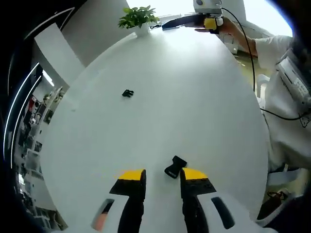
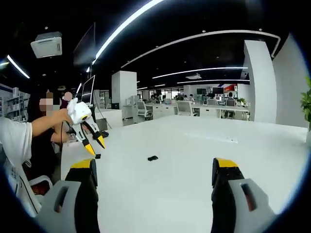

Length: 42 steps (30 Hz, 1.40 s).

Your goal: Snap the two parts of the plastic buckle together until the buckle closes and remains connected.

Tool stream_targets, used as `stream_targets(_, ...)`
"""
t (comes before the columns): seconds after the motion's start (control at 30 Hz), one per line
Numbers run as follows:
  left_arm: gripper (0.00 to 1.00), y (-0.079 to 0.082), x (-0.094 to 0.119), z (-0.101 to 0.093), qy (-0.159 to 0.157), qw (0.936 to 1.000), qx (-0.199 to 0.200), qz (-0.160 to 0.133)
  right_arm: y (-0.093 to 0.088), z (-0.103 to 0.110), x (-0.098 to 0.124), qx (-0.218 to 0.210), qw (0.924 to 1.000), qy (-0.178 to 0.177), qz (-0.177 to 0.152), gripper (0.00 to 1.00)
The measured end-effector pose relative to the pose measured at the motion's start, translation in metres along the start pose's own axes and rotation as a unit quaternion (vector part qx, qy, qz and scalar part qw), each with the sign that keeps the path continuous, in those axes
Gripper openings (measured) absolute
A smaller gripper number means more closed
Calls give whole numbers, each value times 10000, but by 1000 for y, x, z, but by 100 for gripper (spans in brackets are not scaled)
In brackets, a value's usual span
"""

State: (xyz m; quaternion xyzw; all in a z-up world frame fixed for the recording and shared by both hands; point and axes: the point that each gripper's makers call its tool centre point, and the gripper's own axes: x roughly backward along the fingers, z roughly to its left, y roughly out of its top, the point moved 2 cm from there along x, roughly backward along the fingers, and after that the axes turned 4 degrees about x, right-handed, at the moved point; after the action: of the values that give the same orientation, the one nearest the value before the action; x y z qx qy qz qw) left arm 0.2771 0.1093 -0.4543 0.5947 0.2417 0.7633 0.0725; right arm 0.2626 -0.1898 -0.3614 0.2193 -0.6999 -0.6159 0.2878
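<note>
Both buckle halves are sitting apart on the white counter (image 1: 194,97): one buckle piece (image 1: 175,167) just beside the left hand-held gripper (image 1: 163,178), the other buckle piece (image 1: 127,93) further out. The right hand-held gripper (image 2: 154,167) is hanging above the counter. Both are gaping wide, holding nothing.

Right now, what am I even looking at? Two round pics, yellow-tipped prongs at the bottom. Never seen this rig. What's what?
No robot here: a person holds a two-jaw gripper in each hand, and a fisheye camera rides on each one, looking forward along its jaws.

The left gripper view looks down on a white table. The left gripper has its yellow-tipped jaws apart, and one black buckle part lies on the table between the tips. The other buckle part lies farther off on the table. At the far edge stands a potted plant.

The right gripper view looks level across the same table into an office. The right gripper is wide open and holds nothing. The left gripper also shows there, in the person's hand.

Nothing is gripped yet; the two parts lie apart.
</note>
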Motion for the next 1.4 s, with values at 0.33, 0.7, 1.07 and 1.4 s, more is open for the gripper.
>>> stream_targets(0.33,21,0,-6,-1,-221,9996,-104,164,-5,1,-8,-33,9999,116,84,98)
stream_targets(0.7,17,2,-6,-6,-364,9988,-93,313,-16,-10,-24,-30,9995,178,268,97)
stream_targets(1.07,13,2,-6,-10,-427,9984,-11,376,-35,-20,-36,-112,9988,160,458,97)
stream_targets(1.4,11,3,-7,-11,-514,9978,-5,420,-41,-18,-41,-192,9983,242,504,97)
